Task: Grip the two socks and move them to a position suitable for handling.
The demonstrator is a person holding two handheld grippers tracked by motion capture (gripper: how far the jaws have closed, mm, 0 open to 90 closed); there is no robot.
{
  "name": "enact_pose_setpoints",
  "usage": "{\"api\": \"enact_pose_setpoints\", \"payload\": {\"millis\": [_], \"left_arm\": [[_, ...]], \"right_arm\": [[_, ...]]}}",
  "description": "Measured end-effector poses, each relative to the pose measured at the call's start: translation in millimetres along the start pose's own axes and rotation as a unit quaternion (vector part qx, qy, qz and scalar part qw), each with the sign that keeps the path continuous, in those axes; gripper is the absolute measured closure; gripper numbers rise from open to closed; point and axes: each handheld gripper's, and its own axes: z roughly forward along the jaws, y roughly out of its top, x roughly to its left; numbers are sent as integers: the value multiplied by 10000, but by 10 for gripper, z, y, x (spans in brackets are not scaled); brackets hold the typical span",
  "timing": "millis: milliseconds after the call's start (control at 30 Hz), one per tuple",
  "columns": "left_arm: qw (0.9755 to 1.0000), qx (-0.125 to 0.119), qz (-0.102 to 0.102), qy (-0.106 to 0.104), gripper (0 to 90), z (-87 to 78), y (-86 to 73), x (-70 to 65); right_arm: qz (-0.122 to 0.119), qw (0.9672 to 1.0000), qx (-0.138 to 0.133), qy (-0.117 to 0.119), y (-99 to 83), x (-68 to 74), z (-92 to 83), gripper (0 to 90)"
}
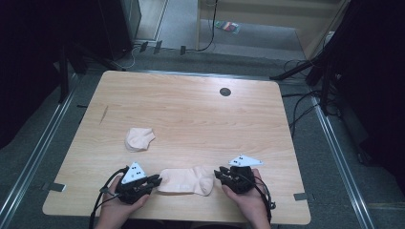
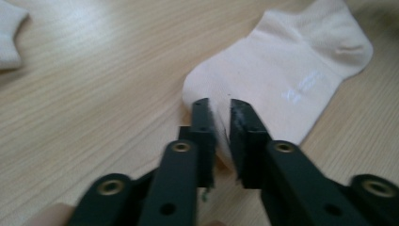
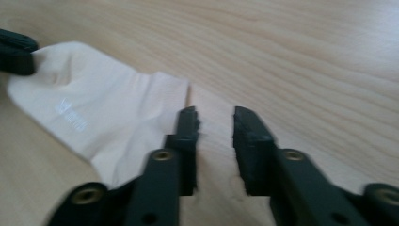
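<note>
A pale pink sock point(image 1: 184, 180) lies flat near the table's front edge, between the two grippers. My left gripper point(image 1: 155, 181) is at its toe end. In the left gripper view the jaws point(image 2: 220, 107) stand a small gap apart above the sock point(image 2: 282, 70), and the cloth shows through the gap, unpinched. My right gripper point(image 1: 218, 172) is at the cuff end. Its jaws point(image 3: 215, 115) stand apart over bare wood, just beside the edge of the sock point(image 3: 94, 113). A second pink sock point(image 1: 139, 139), folded, lies farther back on the left.
The wooden table point(image 1: 191, 109) has a round dark grommet point(image 1: 225, 91) near its far edge and a thin dark mark point(image 1: 103, 114) at the left. Cables and dark stands line the floor around it. The folded sock point(image 2: 9, 37) shows at the left gripper view's top left.
</note>
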Motion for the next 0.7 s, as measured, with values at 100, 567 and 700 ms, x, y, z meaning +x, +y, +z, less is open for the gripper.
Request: {"api": "enact_pose_setpoints", "payload": {"millis": [100, 567, 700], "left_arm": [[9995, -292, -140, -47, 633, -54, 22, 37], [9858, -981, -988, 940, 637, -267, 26, 461], [9811, -1035, -1128, 1179, 567, -246, 64, 632]], "right_arm": [[34, 9996, -280, -52, 23, -4, -74, 709], [368, 9944, -956, -244, 22, -105, -179, 585], [395, 9925, -1040, -510, 3, -165, -207, 346]]}}
